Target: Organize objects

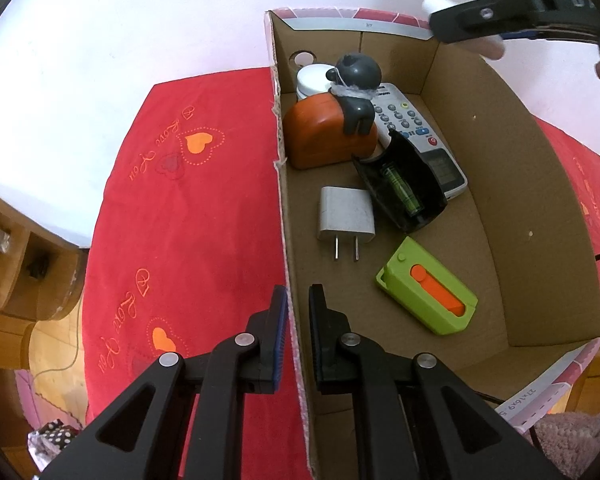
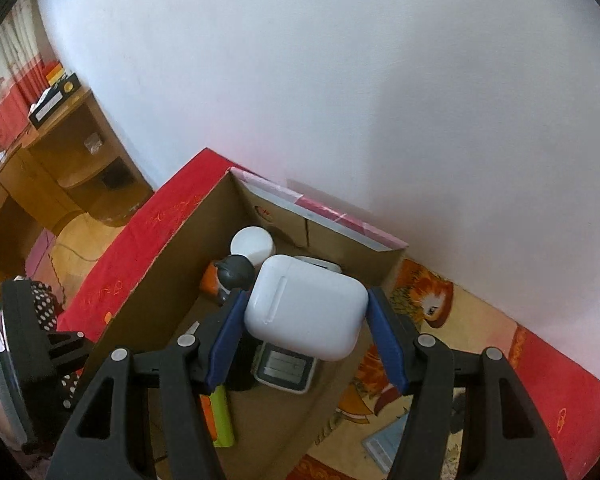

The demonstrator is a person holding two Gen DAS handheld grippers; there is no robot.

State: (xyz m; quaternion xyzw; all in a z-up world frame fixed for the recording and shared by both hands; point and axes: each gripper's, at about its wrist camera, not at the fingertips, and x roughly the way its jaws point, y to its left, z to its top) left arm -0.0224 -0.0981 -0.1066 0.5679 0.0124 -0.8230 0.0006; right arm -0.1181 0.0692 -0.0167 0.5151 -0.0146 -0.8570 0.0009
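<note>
Right claw (image 2: 306,312) pinches a smooth, rounded earbud case (image 2: 306,306) (glossy white).

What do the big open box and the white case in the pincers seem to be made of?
Box: corrugated cardboard by the look, matte brown inside, with a torn, fibrous left edge. White case, held in the right gripper: likely hard plastic, smooth and slightly glossy, with rounded corners.

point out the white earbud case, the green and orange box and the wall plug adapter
white earbud case (image 2: 306,307), right wrist view, middle of its front face
green and orange box (image 1: 428,286), left wrist view, top face
wall plug adapter (image 1: 346,214), left wrist view, grey body
</note>
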